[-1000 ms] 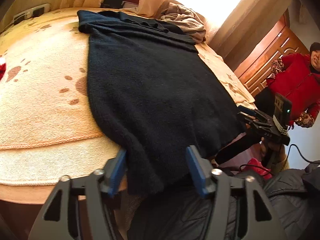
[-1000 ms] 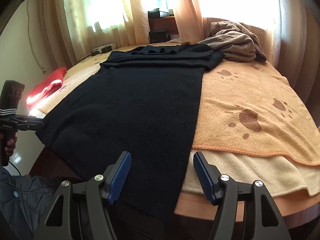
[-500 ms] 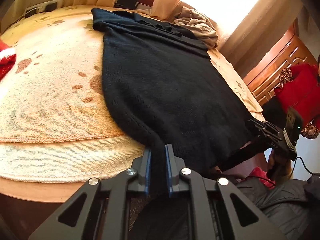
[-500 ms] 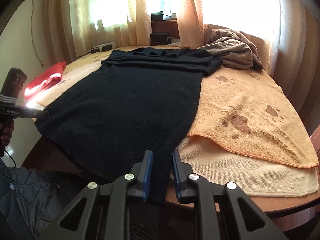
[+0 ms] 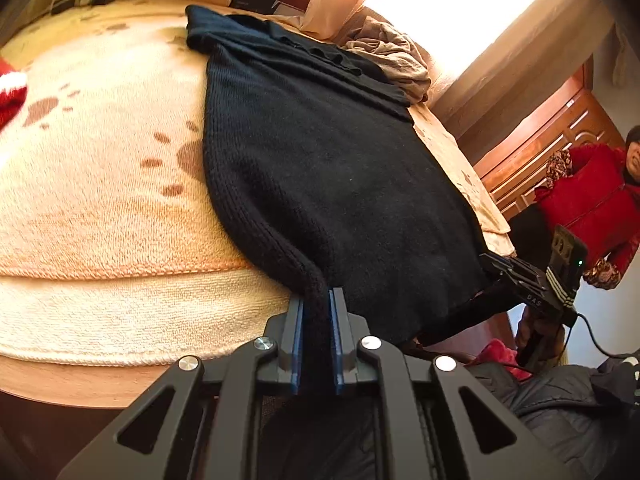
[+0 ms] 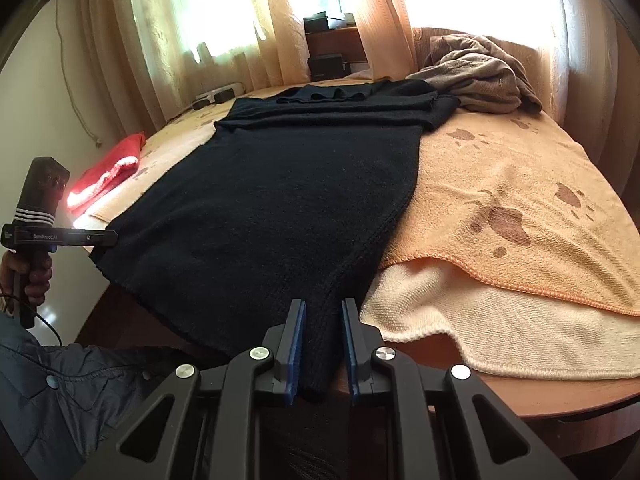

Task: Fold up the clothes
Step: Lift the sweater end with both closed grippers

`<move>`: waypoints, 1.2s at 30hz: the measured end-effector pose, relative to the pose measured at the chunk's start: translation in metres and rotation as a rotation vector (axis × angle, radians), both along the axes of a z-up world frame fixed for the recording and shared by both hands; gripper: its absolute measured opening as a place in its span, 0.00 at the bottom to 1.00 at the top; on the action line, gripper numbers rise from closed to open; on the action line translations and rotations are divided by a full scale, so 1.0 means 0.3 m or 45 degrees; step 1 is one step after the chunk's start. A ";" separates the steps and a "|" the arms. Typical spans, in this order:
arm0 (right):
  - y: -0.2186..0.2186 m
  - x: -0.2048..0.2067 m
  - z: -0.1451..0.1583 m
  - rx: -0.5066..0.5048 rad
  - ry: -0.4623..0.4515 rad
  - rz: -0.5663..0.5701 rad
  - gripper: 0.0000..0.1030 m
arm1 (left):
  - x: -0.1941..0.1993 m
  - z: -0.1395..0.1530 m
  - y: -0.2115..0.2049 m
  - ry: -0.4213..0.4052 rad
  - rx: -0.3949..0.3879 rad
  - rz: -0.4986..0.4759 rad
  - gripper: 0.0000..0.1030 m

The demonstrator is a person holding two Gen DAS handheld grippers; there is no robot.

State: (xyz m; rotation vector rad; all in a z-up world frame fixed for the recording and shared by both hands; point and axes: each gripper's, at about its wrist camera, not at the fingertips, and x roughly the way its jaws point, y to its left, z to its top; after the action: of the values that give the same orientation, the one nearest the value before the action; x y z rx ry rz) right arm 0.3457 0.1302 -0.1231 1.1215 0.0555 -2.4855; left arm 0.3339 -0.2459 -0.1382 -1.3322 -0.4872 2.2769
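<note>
1. Black knit garment (image 5: 328, 168) lies flat along the bed (image 6: 520, 184), its lower hem hanging over the near edge, its far end bunched in folds toward the far edge by the curtains (image 6: 132, 40); it rests on an orange towel (image 6: 500, 216) with brown paw prints, which lies over a cream towel (image 6: 460, 312).
2. Left tongs (image 5: 316, 308) are clamped on the garment's hem at its left near corner; the knit rises in a ridge between the blue pads (image 5: 297, 344).
3. Right tongs (image 6: 323, 320) are nearly together, with the garment's right near corner between the pads (image 6: 296, 352); the hem drapes down between them; a narrow gap shows beside the cloth on the right pad's side, so a firm pinch cannot be confirmed.
4. In the right wrist view a hand (image 6: 30, 276) holds the left unit's handle at the bed's near left corner.
5. Grey-brown garment (image 6: 480, 76) lies crumpled at the far right corner; red cloth (image 6: 108, 168) lies along the left edge.
6. A person in a red jacket (image 5: 588, 200) stands beyond the bed's right side, in front of wooden panelling (image 5: 552, 140).
</note>
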 end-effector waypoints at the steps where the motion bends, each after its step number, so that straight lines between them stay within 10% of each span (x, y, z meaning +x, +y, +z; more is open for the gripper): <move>1: 0.002 -0.002 -0.001 0.003 -0.004 -0.010 0.20 | 0.001 -0.002 -0.003 -0.003 0.011 0.004 0.13; 14: 0.004 0.007 0.038 -0.017 0.063 -0.018 0.09 | 0.027 0.042 0.012 0.075 -0.014 0.025 0.10; 36: 0.052 -0.310 0.351 -0.305 0.325 -0.067 0.06 | -0.244 0.316 -0.132 0.378 0.377 0.161 0.10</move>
State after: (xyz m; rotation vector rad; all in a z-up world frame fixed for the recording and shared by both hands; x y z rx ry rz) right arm 0.2528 0.1458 -0.0177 0.7145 -0.1961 -2.5844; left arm 0.2609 -0.2853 -0.0433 -0.8256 -0.7855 2.3377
